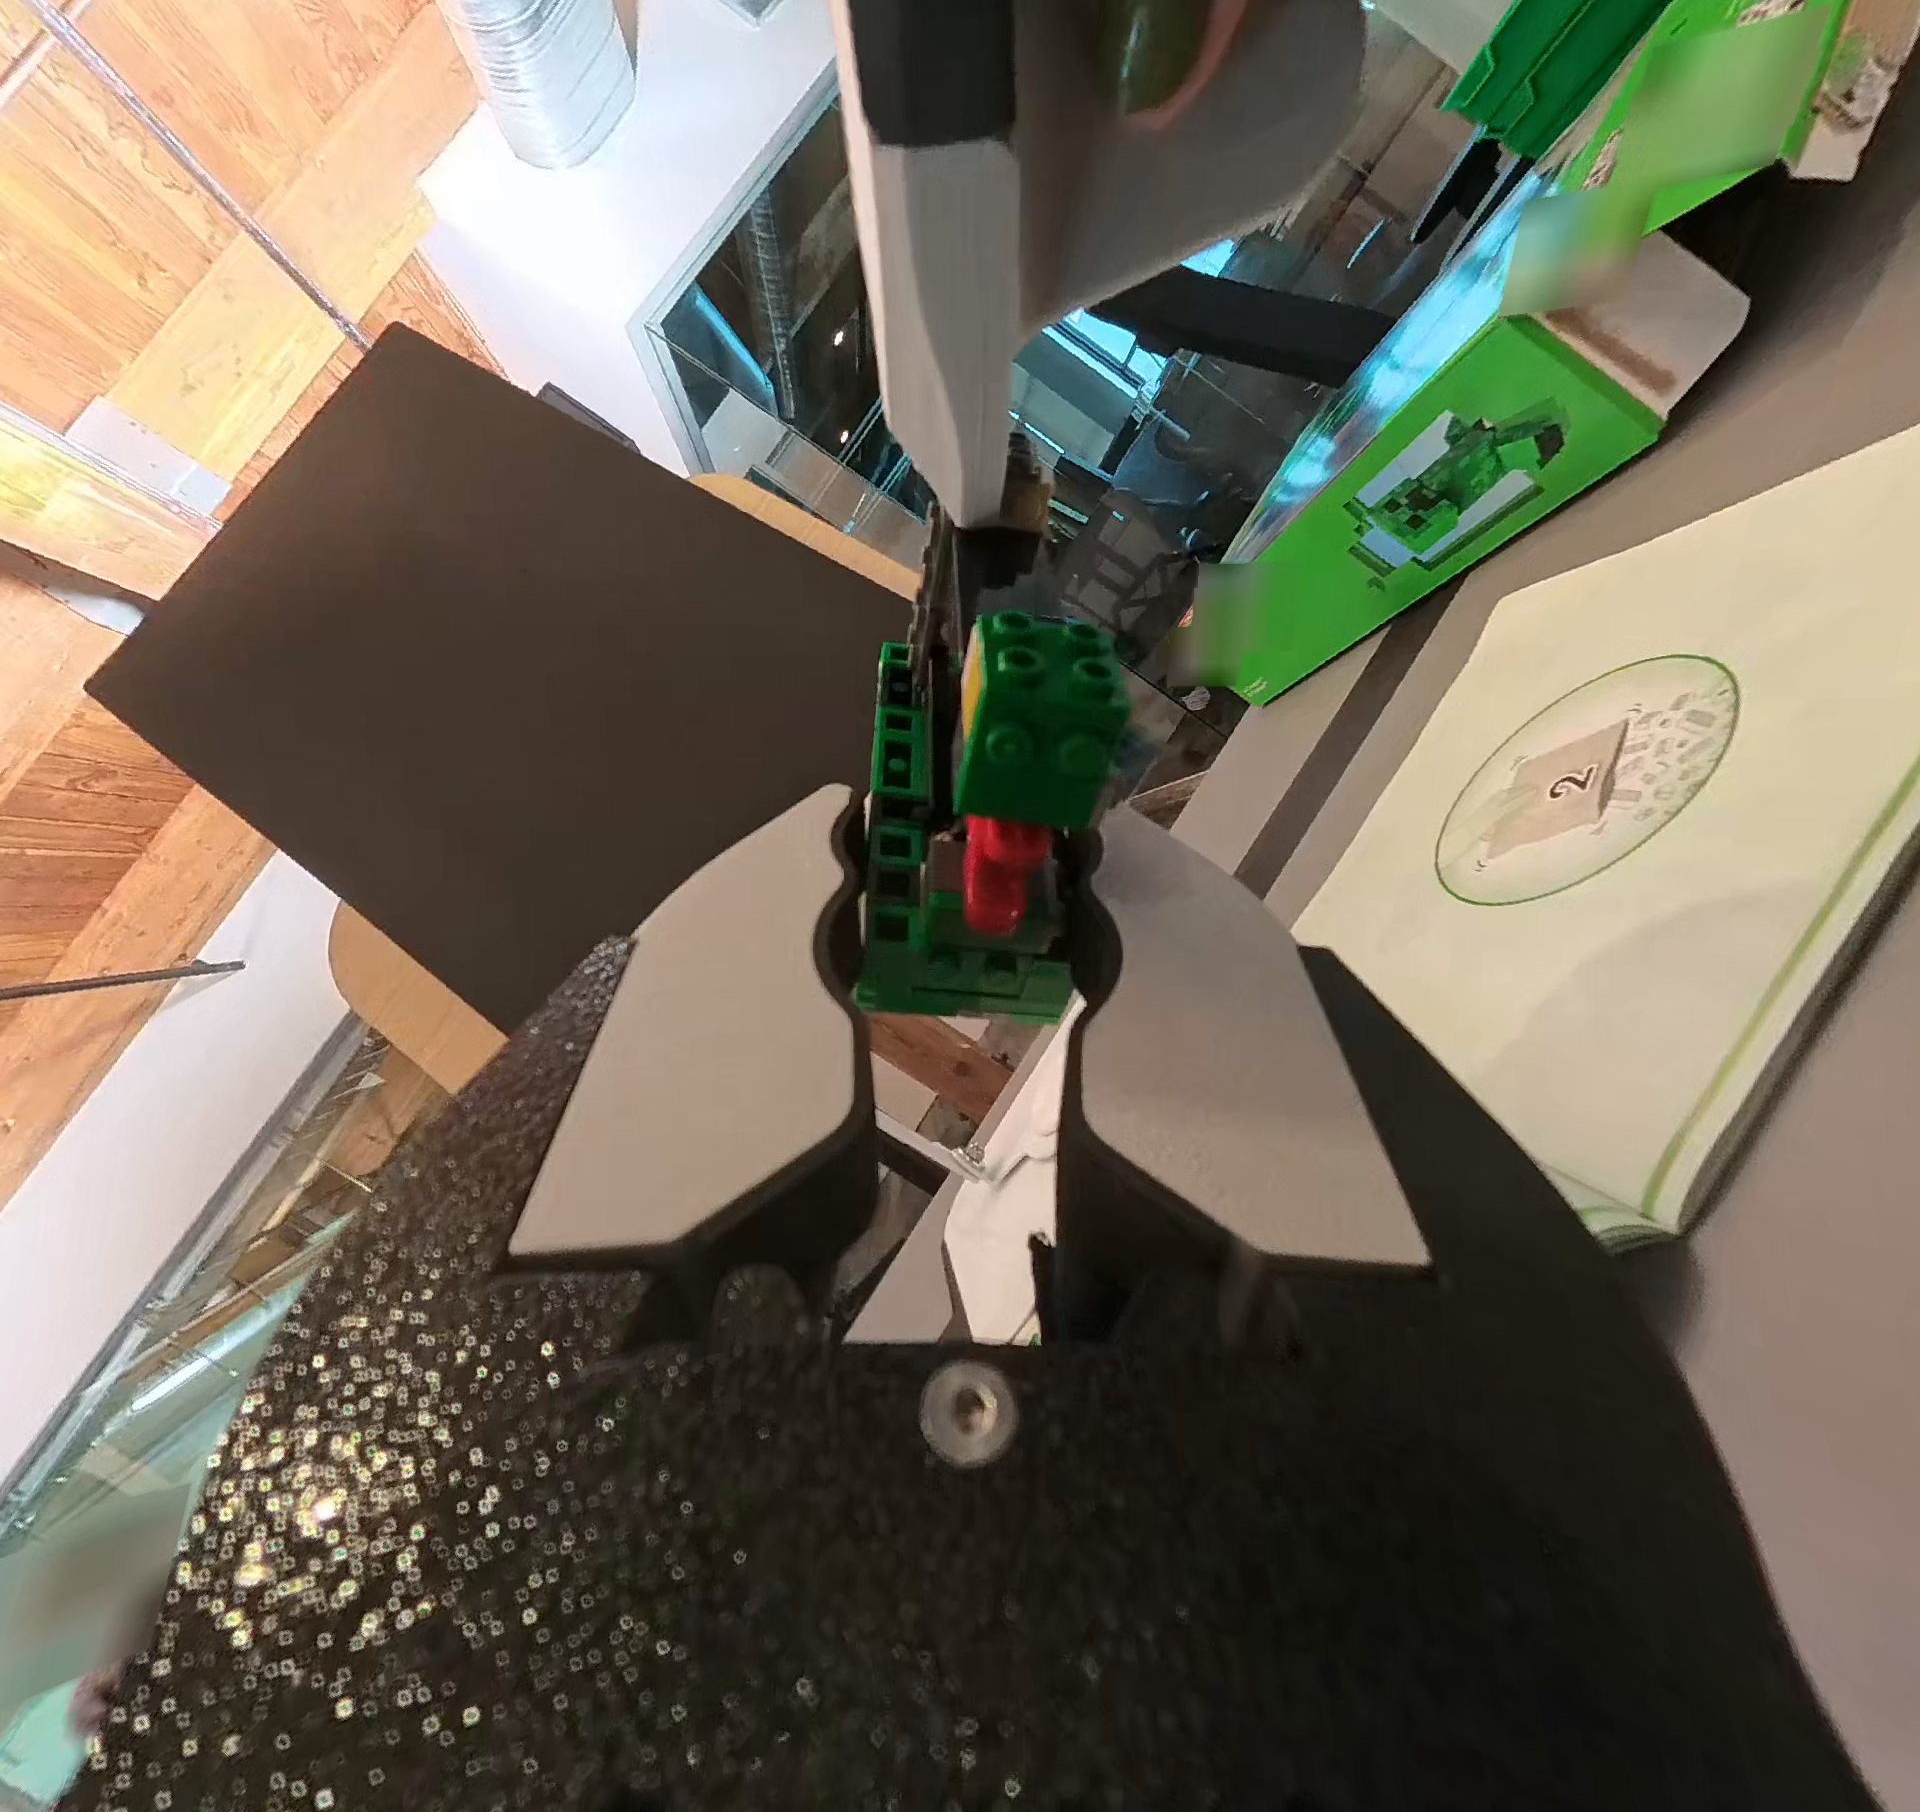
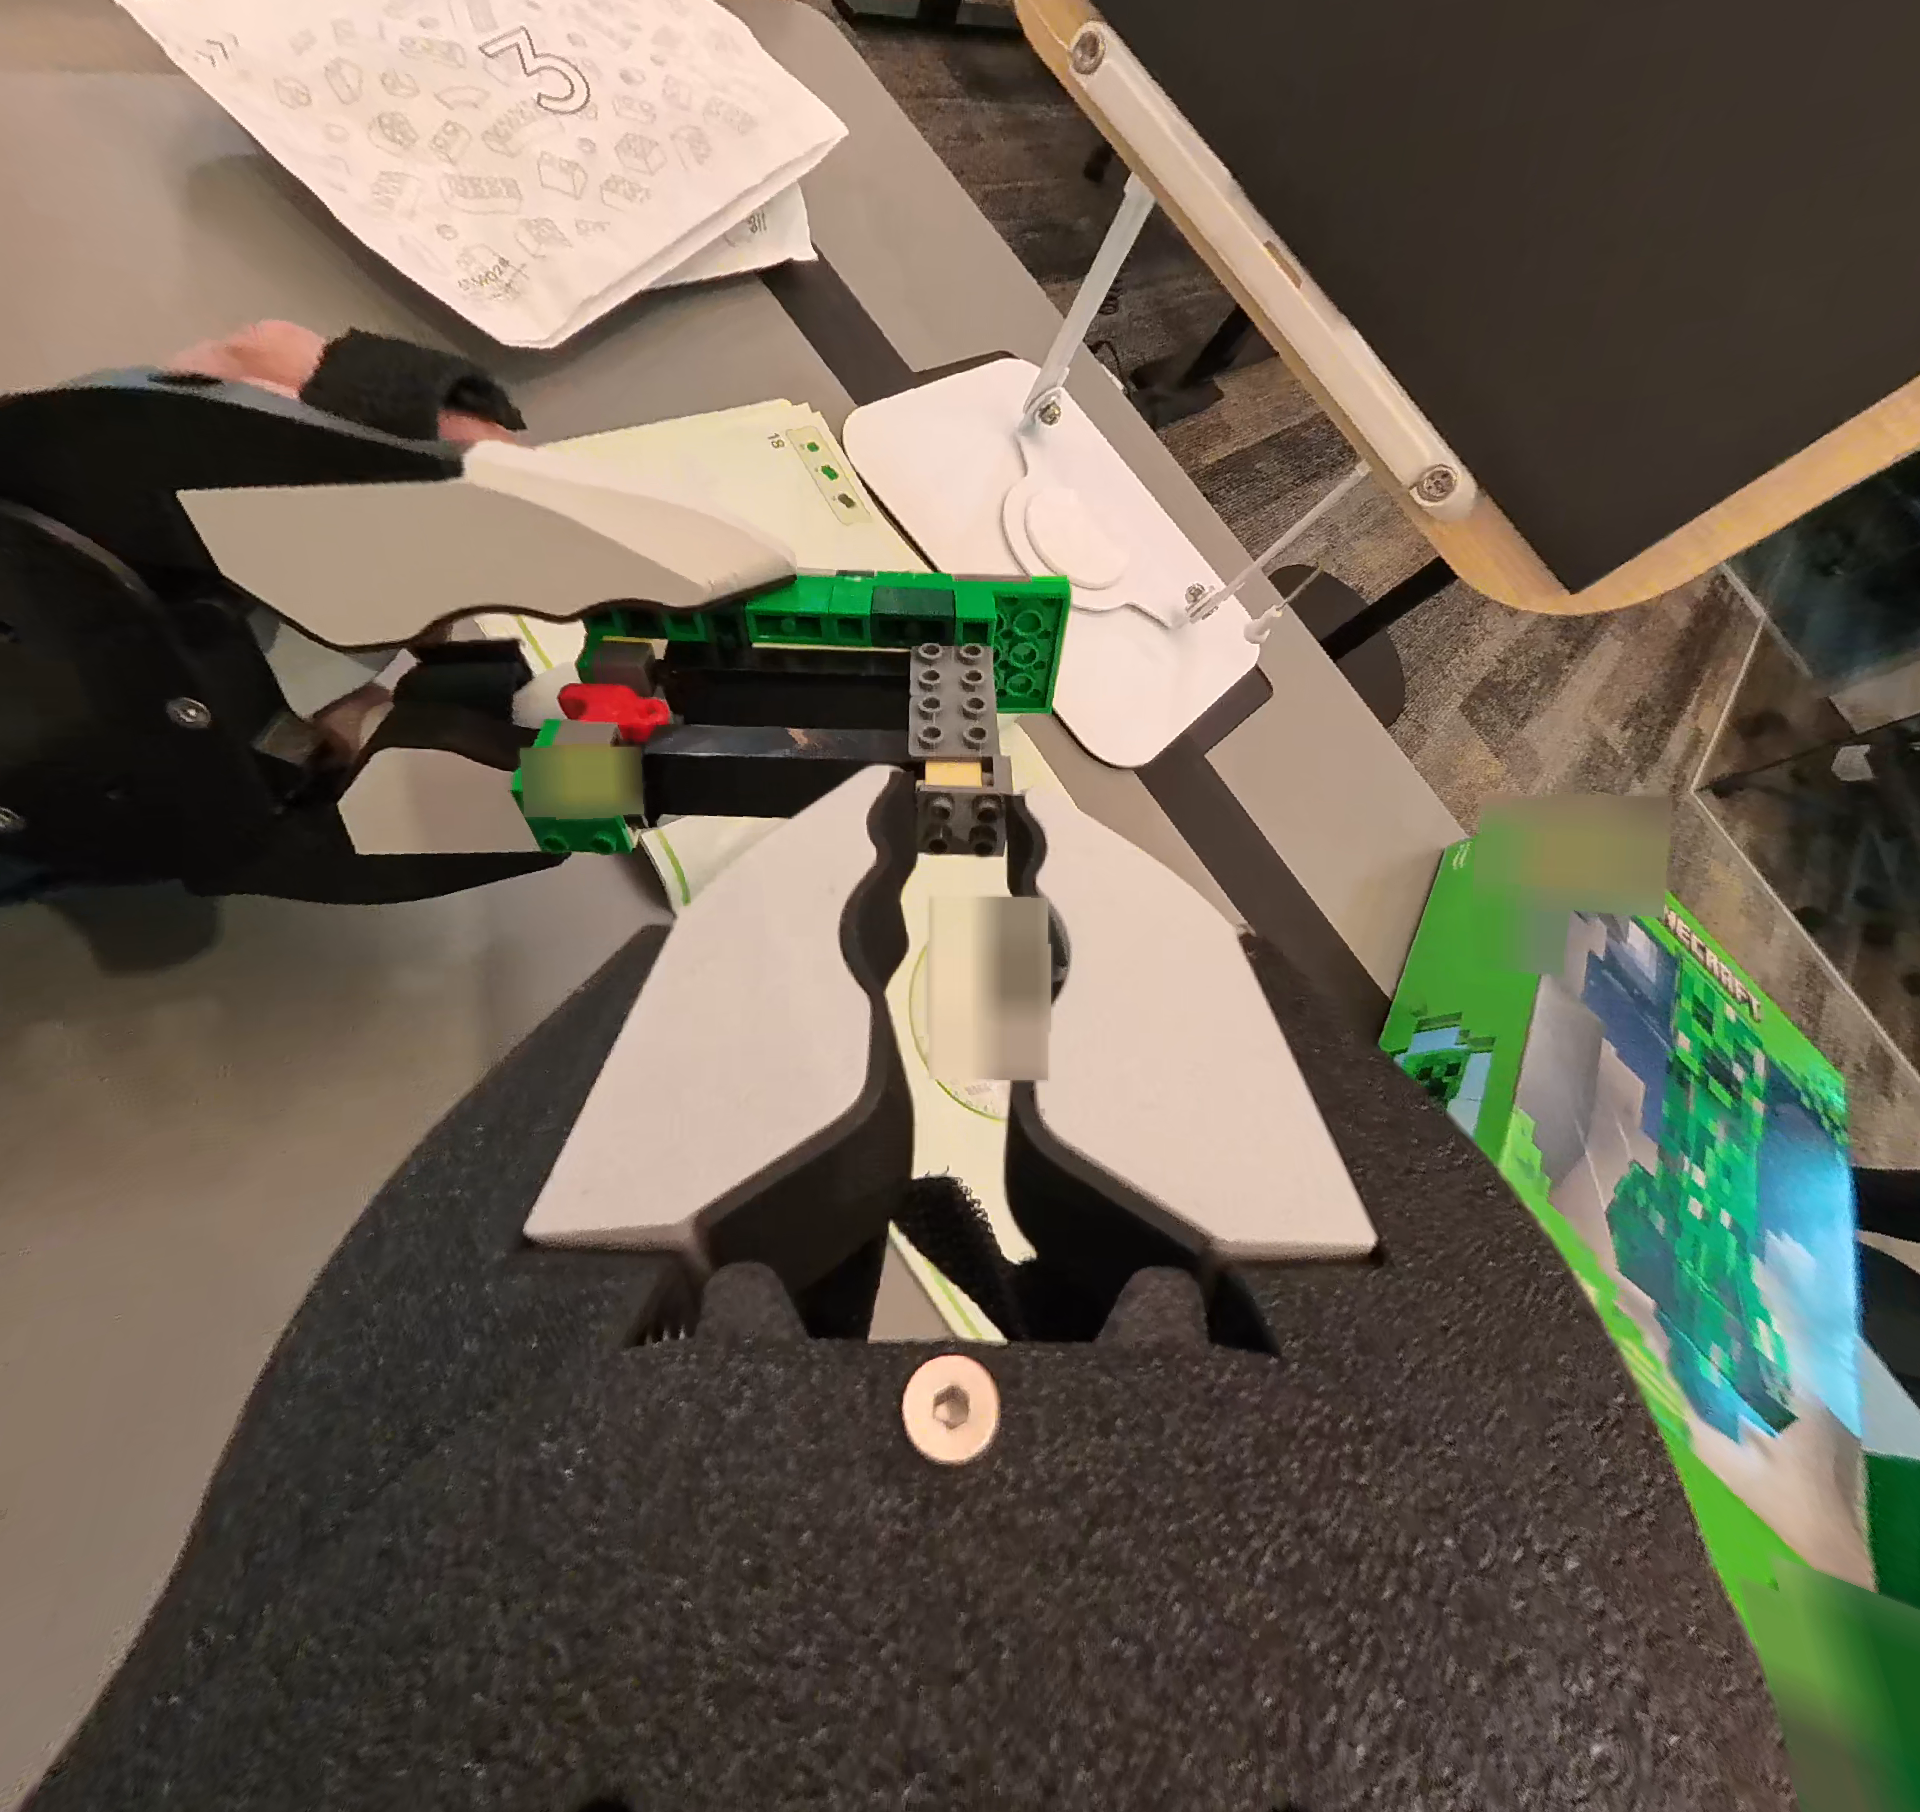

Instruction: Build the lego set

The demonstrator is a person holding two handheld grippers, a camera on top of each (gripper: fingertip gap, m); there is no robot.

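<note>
My left gripper point(image 1: 971, 848) is shut on one end of a long green and black lego build point(image 1: 966, 806), held up off the table, with a red piece point(image 1: 995, 874) showing between the jaws. In the right wrist view the same build point(image 2: 821, 666) lies sideways in the left gripper point(image 2: 582, 713). My right gripper point(image 2: 961, 812) is shut on a small dark grey brick point(image 2: 963, 817) with a tan top, pressed against a dark grey studded plate point(image 2: 951, 702) at the build's far end. The right gripper's finger point(image 1: 935, 328) reaches down onto the build in the left wrist view.
An open instruction booklet point(image 1: 1621, 827) lies on the grey table point(image 2: 208, 1035). Green lego boxes point(image 1: 1455, 505) stand at the table's far side; one point(image 2: 1662, 1139) lies close right. A white numbered paper bag point(image 2: 488, 100), a white lamp base point(image 2: 1049, 536) and a black board point(image 2: 1507, 152) are nearby. My right fingertips sit around 5 cm from my left ones.
</note>
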